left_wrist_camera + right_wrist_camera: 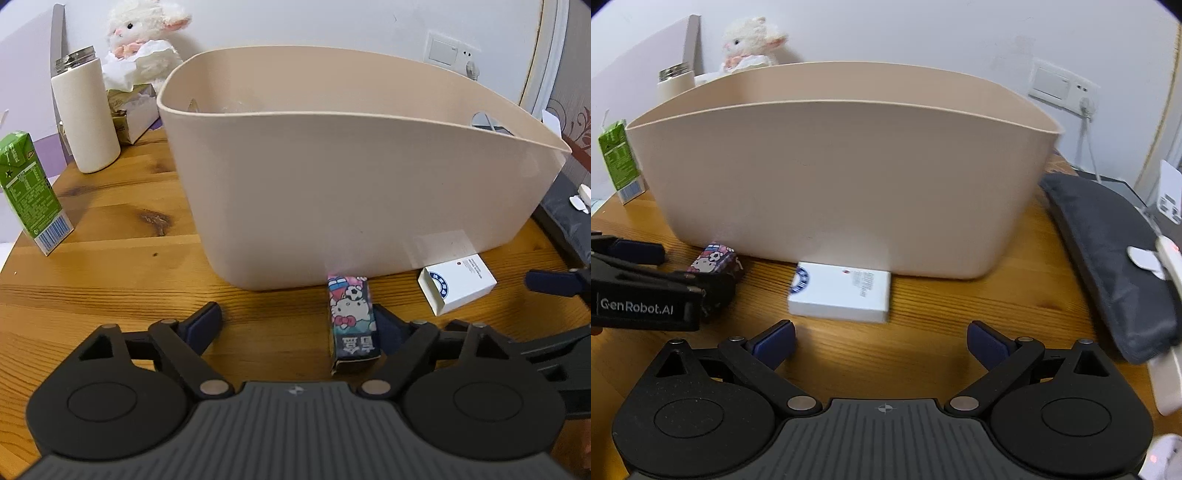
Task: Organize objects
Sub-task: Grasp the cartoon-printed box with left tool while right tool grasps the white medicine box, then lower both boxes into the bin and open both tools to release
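A large beige plastic bin point(332, 192) stands on the wooden table; it also fills the right wrist view point(842, 177). A small Hello Kitty box point(352, 321) lies in front of it, between my left gripper's point(299, 325) open fingers, close to the right finger. The box also shows in the right wrist view point(714, 260), beside the left gripper point(661, 280). A flat white box point(840, 291) lies against the bin's base, just ahead of my open, empty right gripper point(881, 341); it also shows in the left wrist view point(458, 286).
A green drink carton point(31, 192), a white thermos point(85, 114), a tissue box point(129, 110) and a plush lamb point(144, 40) stand at the back left. A dark fabric pouch point(1108, 258) lies at the right, with white devices point(1156, 258) on it.
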`<state>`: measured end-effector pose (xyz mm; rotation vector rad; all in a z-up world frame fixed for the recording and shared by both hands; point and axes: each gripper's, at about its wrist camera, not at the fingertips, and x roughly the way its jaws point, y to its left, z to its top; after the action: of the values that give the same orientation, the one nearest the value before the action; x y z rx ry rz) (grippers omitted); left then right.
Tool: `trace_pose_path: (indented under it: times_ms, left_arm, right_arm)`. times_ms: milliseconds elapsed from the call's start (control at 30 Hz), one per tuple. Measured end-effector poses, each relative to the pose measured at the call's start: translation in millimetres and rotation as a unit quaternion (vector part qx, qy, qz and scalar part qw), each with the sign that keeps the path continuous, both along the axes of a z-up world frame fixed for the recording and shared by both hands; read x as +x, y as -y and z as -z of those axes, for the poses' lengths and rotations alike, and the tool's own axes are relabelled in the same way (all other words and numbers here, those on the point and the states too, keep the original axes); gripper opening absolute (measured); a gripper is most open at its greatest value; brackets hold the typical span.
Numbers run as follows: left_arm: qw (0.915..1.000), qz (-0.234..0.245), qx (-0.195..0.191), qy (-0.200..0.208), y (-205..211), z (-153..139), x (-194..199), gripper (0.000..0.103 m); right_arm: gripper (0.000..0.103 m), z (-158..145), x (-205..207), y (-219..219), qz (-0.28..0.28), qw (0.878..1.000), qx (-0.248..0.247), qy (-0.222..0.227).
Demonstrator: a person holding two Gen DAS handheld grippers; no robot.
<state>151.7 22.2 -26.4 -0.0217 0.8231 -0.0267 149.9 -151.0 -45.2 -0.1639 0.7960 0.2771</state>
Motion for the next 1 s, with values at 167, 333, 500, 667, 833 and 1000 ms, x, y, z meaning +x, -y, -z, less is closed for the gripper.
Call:
trace_pose_path:
  times_ms: [167, 333, 500, 667, 833, 1000]
  left_arm:
    - [0.9998, -0.008, 0.016, 0.002, 1.9, -2.3, -1.6, 0.066]
    - [0.9999, 0.003, 0.010, 0.006, 0.5, -5.1, -1.9, 0.033]
    - [0.9999, 0.004, 0.010, 0.009, 3.5, -5.3, -6.1, 0.025]
    - [0.9996, 0.004, 0.020, 0.022, 6.4, -11.0, -18.3, 0.025]
    - [0.9987, 0.009, 0.021, 0.045, 5.6, -31.3, -35.5, 0.025]
    - [0.9977, 0.025, 0.013, 0.062, 5.3, -54.1, -48.3, 0.025]
  right_arm:
    - [0.095, 0.3, 4.2, -12.5, -0.010, 1.000, -0.006, 0.013]
    - [0.062, -4.2, 2.9, -17.3, -0.015, 1.000, 0.006, 0.018]
    - [0.056, -6.3, -5.7, -17.6, -0.014, 1.000, -0.010, 0.026]
    - [0.056, -13.8, -19.4, -8.0, -0.009, 0.999, -0.002, 0.035]
    - [0.056, -33.2, -37.5, 6.7, -0.001, 0.998, 0.016, 0.054]
    - [0.056, -57.3, -49.6, 18.3, 0.010, 0.996, 0.016, 0.089]
